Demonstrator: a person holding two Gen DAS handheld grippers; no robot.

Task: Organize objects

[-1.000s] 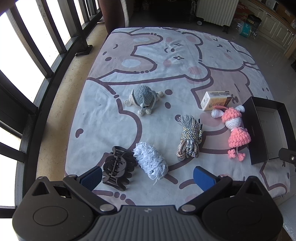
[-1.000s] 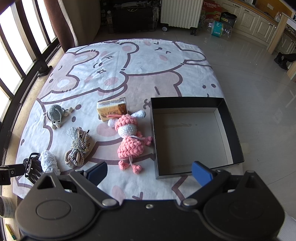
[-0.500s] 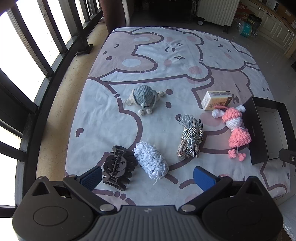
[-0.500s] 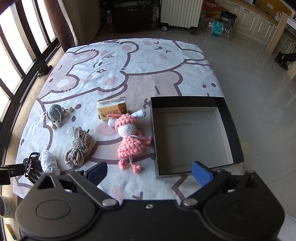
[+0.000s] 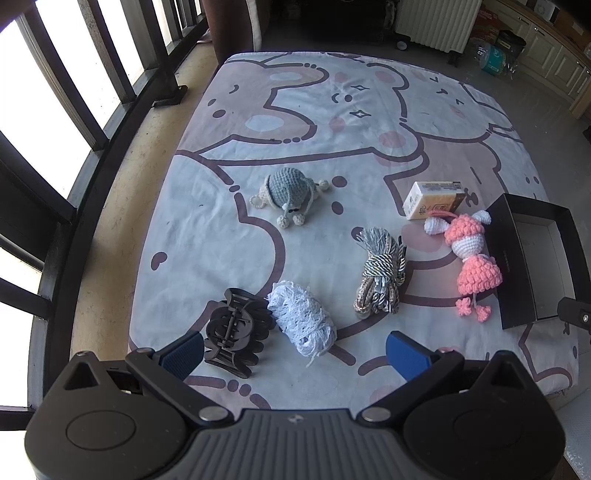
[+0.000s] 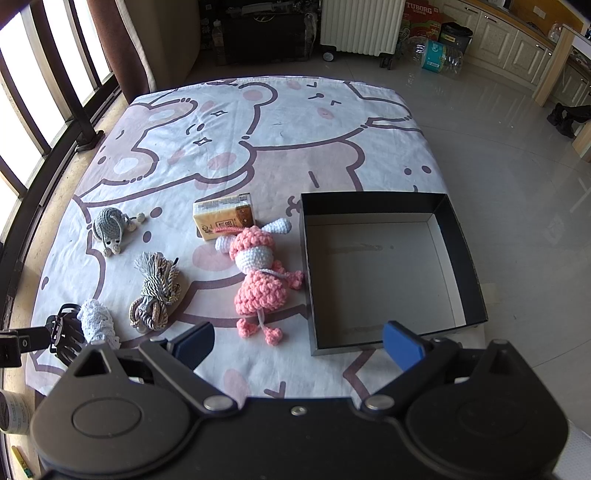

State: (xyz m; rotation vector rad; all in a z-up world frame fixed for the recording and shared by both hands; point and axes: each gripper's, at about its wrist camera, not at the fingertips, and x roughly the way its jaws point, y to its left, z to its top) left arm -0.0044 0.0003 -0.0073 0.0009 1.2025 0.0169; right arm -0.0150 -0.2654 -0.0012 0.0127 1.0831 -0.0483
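Observation:
On the bear-print sheet [image 5: 332,122] lie a black hair claw [image 5: 236,330], a white lace bundle [image 5: 301,319], a coiled rope bundle [image 5: 380,277], a grey crochet toy [image 5: 290,194], a yellow tissue pack [image 5: 432,199] and a pink crochet doll [image 5: 472,258]. An empty black box [image 6: 384,269] sits at the sheet's right, next to the pink doll [image 6: 260,277]. My left gripper [image 5: 295,350] hovers open above the claw and the lace. My right gripper [image 6: 297,341] hangs open over the box's near left corner. Neither holds anything.
A dark window railing [image 5: 74,166] runs along the left of the sheet. Tiled floor [image 6: 517,184] lies to the right, with a white radiator [image 6: 362,26] and cabinets at the back. The far half of the sheet carries no objects. A jar [image 6: 13,411] stands at the lower left.
The left wrist view has shifted very slightly, with the objects a touch lower in frame. The right gripper and all objects have stayed put.

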